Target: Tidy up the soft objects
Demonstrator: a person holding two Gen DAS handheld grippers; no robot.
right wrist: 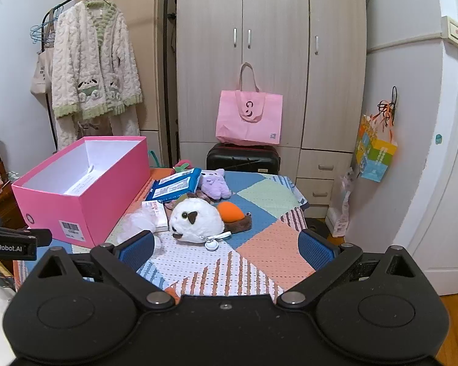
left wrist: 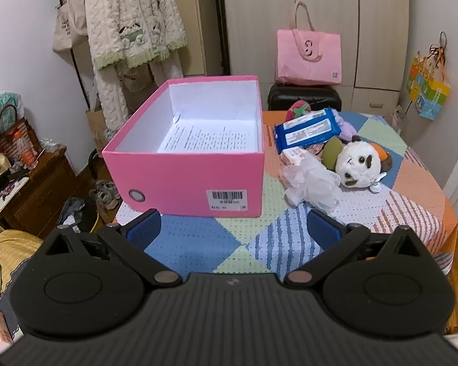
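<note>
One open pink cardboard box [left wrist: 183, 180] runs lengthwise from near to far on the surface's left; right of it one white round plush toy [right wrist: 195, 219] faces near-left. Both grippers' fingers [left wrist: 143, 228] [right wrist: 314, 248] gape wide, empty.

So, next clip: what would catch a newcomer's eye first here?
The open pink box dominates the left side of the patchwork-covered table, holding nothing but a printed sheet. Right beside it lies a heap of soft things, led by the white round plush toy at the front, with a blue wipes pack and a purple plush behind. Both the left gripper and right gripper hover open, short of everything.
</note>
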